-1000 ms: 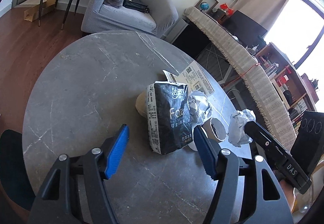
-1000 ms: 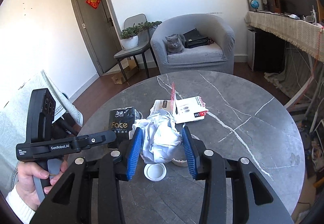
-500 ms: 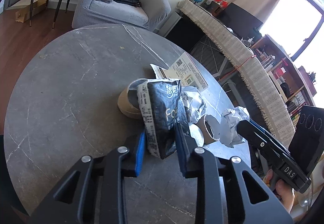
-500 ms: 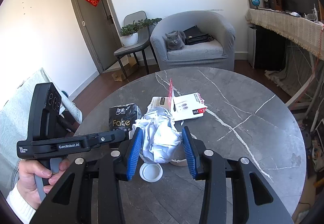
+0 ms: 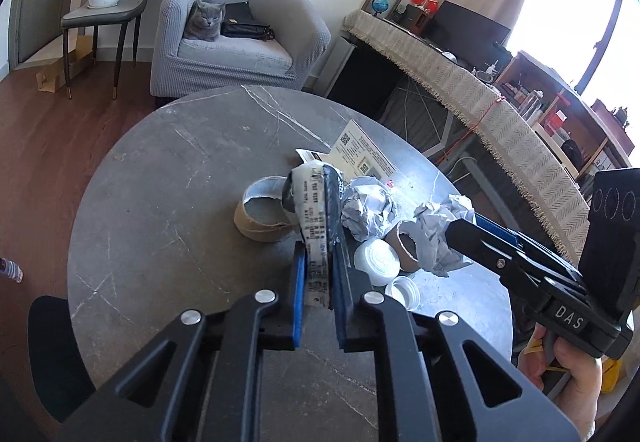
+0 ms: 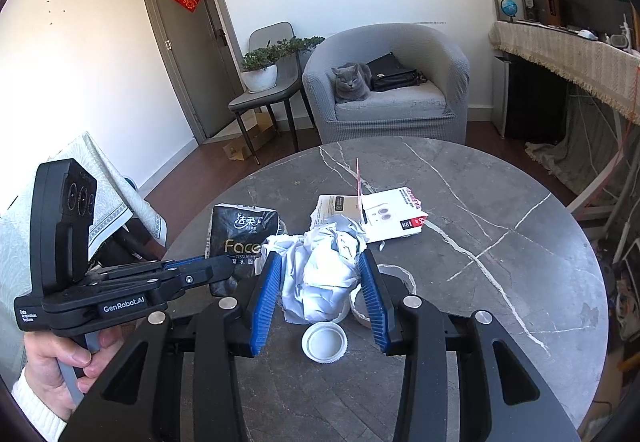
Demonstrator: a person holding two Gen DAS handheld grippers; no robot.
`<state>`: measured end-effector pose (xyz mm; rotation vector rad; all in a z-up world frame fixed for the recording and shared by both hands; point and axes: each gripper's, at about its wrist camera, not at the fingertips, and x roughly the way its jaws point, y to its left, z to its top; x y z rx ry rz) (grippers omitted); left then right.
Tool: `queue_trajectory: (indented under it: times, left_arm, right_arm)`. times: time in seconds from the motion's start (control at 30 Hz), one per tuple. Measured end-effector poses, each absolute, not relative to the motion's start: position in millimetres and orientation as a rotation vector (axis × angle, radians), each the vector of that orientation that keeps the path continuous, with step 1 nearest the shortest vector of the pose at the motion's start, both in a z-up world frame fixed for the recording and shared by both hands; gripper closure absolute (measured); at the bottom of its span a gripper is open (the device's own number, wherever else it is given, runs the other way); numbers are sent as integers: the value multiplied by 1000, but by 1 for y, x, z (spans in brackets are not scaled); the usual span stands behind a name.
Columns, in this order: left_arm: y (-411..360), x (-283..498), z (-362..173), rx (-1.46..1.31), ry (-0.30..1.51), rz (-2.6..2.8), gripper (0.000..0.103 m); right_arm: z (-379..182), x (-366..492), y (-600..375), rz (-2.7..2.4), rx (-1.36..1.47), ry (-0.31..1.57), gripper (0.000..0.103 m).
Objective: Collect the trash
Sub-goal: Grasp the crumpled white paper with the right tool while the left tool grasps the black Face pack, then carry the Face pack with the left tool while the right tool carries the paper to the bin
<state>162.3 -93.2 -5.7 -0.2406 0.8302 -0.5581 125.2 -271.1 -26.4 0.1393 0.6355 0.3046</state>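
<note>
My left gripper (image 5: pixel 318 262) is shut on the black tissue packet (image 5: pixel 320 226) and holds it above the round grey table (image 5: pixel 168 178). The packet also shows in the right wrist view (image 6: pixel 240 234). My right gripper (image 6: pixel 320 266) is shut on a crumpled white paper wad (image 6: pixel 320 274), held just over the table; that wad also shows in the left wrist view (image 5: pixel 434 234). A second crumpled paper (image 5: pixel 366 208), a brown tape roll (image 5: pixel 264 222), a cardboard tube (image 5: pixel 404 246), white lids (image 5: pixel 376 262) and a torn flat box (image 6: pixel 384 214) lie on the table.
A grey armchair (image 6: pixel 396 94) with a cat (image 6: pixel 350 82) and a black bag stands beyond the table. A chair with a potted plant (image 6: pixel 264 70) is to its left. A draped sideboard (image 5: pixel 480 114) runs along the right. A dark chair (image 5: pixel 52 354) sits at the table's near left.
My left gripper closed on the black tissue packet and lifted it off the table, squeezing it narrow. My right gripper kept its hold on the paper wad and barely moved.
</note>
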Motion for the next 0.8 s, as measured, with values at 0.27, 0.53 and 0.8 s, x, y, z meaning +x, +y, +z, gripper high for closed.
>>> queue_trajectory:
  times: [0.27,0.53,0.8]
  left_arm:
    - [-83,131,12,-159,752,-548,90]
    - [-57,104,24,-81,709,-460,90]
    - [-27,89,22,-41,706,-414,90]
  right_arm:
    - [-23,112,-260,297,147,619,63]
    - [-23,102,-235,314,126,635,63]
    - [-23,95,-200,356,96,638,63]
